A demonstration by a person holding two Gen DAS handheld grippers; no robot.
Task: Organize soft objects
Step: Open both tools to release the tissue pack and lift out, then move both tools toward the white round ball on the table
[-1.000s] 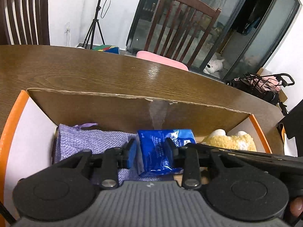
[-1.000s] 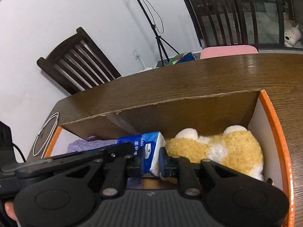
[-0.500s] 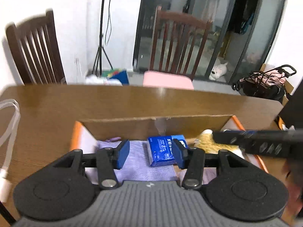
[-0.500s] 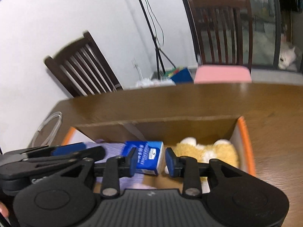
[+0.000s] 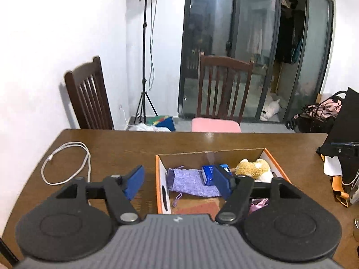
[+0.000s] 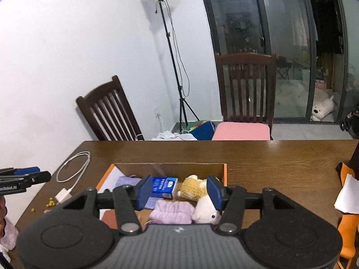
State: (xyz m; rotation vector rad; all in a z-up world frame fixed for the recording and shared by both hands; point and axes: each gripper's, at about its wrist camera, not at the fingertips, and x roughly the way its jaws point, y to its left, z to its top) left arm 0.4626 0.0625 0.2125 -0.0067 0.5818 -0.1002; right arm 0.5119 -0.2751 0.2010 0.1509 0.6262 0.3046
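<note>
An orange-rimmed cardboard box point(image 5: 158, 179) sits on the brown table and holds soft things. Inside lie a lavender pouch point(image 5: 193, 182), a blue tissue pack point(image 5: 207, 174) and a yellow plush point(image 5: 253, 169). The right wrist view also shows the box point(image 6: 225, 172), the tissue pack point(image 6: 165, 187), the yellow plush point(image 6: 193, 189), a white plush point(image 6: 205, 210) and a lilac fluffy item point(image 6: 172, 213). My left gripper point(image 5: 179, 179) hangs well above the box's near-left part, jaws opening, nothing held. My right gripper point(image 6: 179, 192) hovers above the box, jaws opening, likewise holding nothing.
A white cable point(image 5: 67, 161) lies on the table left of the box, with a white plug point(image 6: 64, 195) and small yellow beads point(image 6: 50, 201) near it. Orange and white items point(image 6: 347, 192) sit at the right. Two wooden chairs point(image 5: 222, 89) and a light stand point(image 6: 172, 67) stand beyond the far edge.
Both grippers have risen and drawn back from inside the box, and their jaws have spread wider. The blue tissue pack stays in the box between the pouch and the plush.
</note>
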